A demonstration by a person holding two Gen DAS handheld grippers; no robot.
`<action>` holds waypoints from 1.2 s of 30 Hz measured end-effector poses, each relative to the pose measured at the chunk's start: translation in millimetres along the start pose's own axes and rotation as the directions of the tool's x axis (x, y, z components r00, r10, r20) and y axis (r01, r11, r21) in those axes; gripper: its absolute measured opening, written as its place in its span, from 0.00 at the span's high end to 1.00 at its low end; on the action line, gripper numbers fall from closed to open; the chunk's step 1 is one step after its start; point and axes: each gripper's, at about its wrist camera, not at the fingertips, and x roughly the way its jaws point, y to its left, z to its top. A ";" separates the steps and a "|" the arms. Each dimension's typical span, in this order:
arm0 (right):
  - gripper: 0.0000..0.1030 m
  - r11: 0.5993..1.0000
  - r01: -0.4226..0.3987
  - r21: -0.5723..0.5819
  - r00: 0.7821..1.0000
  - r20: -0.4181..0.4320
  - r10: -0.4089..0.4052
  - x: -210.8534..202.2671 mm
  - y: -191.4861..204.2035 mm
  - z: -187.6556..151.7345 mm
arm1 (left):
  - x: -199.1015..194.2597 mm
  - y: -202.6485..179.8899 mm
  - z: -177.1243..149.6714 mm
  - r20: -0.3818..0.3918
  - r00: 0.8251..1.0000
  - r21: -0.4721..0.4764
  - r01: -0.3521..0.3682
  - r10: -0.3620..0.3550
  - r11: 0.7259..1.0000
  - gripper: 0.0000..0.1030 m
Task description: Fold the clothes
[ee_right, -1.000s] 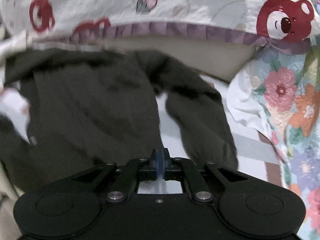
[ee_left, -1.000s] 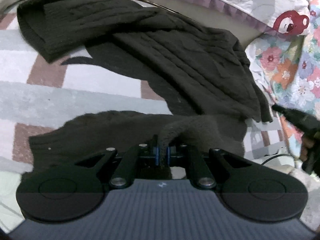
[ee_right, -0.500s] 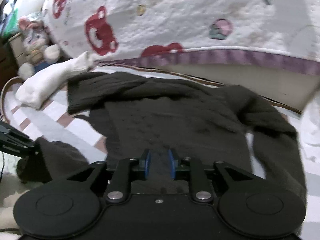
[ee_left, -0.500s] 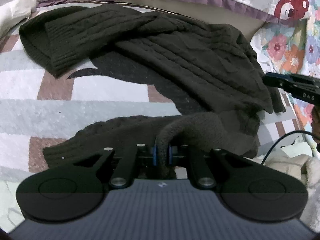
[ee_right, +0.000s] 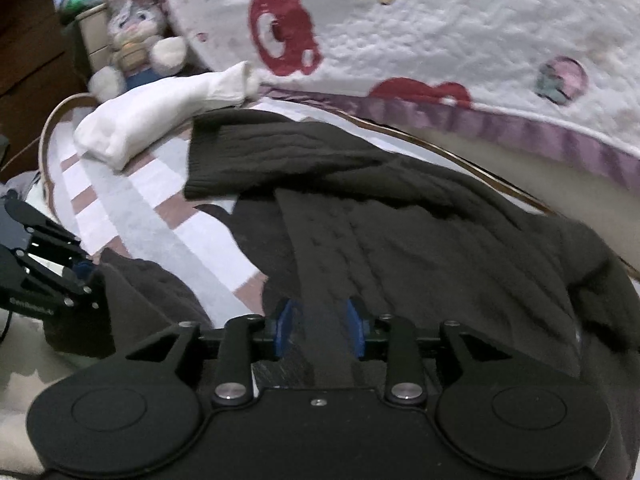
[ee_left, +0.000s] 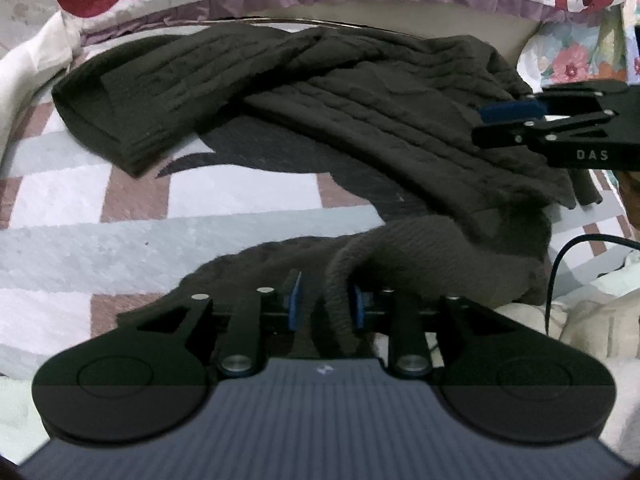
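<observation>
A dark brown cable-knit sweater [ee_left: 360,120] lies spread and rumpled across a checked bedcover [ee_left: 120,208]. A thick fold of its near edge [ee_left: 344,280] runs between the blue pads of my left gripper [ee_left: 325,302], whose jaws stand apart, so it is open. My right gripper [ee_right: 319,320] is open too, low over the sweater [ee_right: 400,232], with a strip of knit lying in the gap. In the left wrist view the right gripper [ee_left: 516,120] hovers over the sweater's right side. The left gripper [ee_right: 80,276] shows at the left edge of the right wrist view.
A white quilt with red bears [ee_right: 400,32] rises behind the sweater. A folded white cloth [ee_right: 152,120] and a plush rabbit [ee_right: 132,36] lie at the far left. A floral cloth [ee_left: 572,60] and a black cable [ee_left: 568,252] are at the right.
My left gripper has opened and let go of the sweater's edge it was pinching. The right gripper swung left over the sweater and opened wider.
</observation>
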 end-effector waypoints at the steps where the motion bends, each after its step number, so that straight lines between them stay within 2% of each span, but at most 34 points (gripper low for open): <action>1: 0.62 1.000 -0.009 -0.016 1.000 -0.002 0.009 3.1 2.9 3.2 | -0.8 0.3 0.4 0.004 1.000 0.002 -0.010 0.010 1.000 0.69; 3: 0.59 0.998 -0.033 -0.045 0.999 -0.017 0.032 10.6 9.2 6.6 | -3.3 1.9 1.4 0.016 0.999 0.005 -0.032 0.032 0.999 0.58; 5: 0.55 0.996 -0.045 -0.075 0.998 -0.043 0.042 21.2 14.6 7.9 | -5.7 4.3 2.9 0.029 0.998 0.010 -0.058 0.058 0.998 0.55; 8: 0.54 0.993 -0.055 -0.108 0.996 -0.081 0.047 36.5 20.0 8.4 | -7.4 10.1 4.0 0.033 0.997 0.001 -0.068 0.068 0.998 0.53; 12: 0.51 0.994 -0.027 -0.105 0.994 -0.105 0.016 56.4 15.6 14.6 | -15.4 22.8 8.6 0.060 0.996 -0.030 -0.062 0.063 0.998 0.48; 16: 0.50 0.995 0.000 -0.104 0.992 -0.129 -0.013 76.1 11.4 20.8 | -25.5 47.6 14.8 0.106 0.990 -0.104 -0.081 0.092 0.991 0.46; 18: 0.50 0.993 -0.012 -0.118 0.991 -0.133 -0.003 81.0 13.7 22.7 | -28.3 61.9 16.7 0.126 0.981 -0.140 -0.128 0.146 0.982 0.46; 21: 0.49 0.991 -0.036 -0.129 0.989 -0.147 0.017 91.6 17.2 24.1 | -31.3 82.3 18.4 0.149 0.958 -0.183 -0.215 0.243 0.959 0.46; 23: 0.48 0.991 -0.052 -0.123 0.987 -0.159 0.032 101.7 18.7 24.6 | -30.8 95.0 19.4 0.154 0.947 -0.212 -0.246 0.281 0.946 0.46; 28: 0.44 0.995 -0.006 -0.104 0.992 -0.124 -0.007 126.5 14.1 31.7 | -18.1 116.9 17.0 0.160 0.947 -0.293 -0.223 0.278 0.930 0.46; 30: 0.44 0.989 0.039 -0.144 0.996 -0.074 -0.050 137.2 13.8 34.4 | -14.4 120.9 17.0 0.199 0.941 -0.297 -0.209 0.274 0.932 0.46; 32: 0.43 0.989 0.038 -0.140 0.995 -0.090 -0.051 156.0 8.2 39.3 | -11.1 123.8 17.5 0.246 0.932 -0.296 -0.188 0.265 0.937 0.46; 34: 0.42 0.998 0.010 -0.069 0.998 -0.055 -0.014 166.3 -2.7 46.3 | -7.1 125.0 18.9 0.259 0.931 -0.298 -0.177 0.258 0.938 0.46; 35: 0.70 0.996 0.009 -0.093 0.999 -0.036 -0.013 169.7 -2.2 50.2 | -4.9 125.4 19.6 0.264 0.930 -0.298 -0.173 0.255 0.939 0.46; 36: 0.86 0.992 -0.011 -0.124 0.999 -0.032 0.007 171.4 -0.1 54.2 | -2.0 124.9 20.1 0.263 0.930 -0.295 -0.174 0.255 0.940 0.46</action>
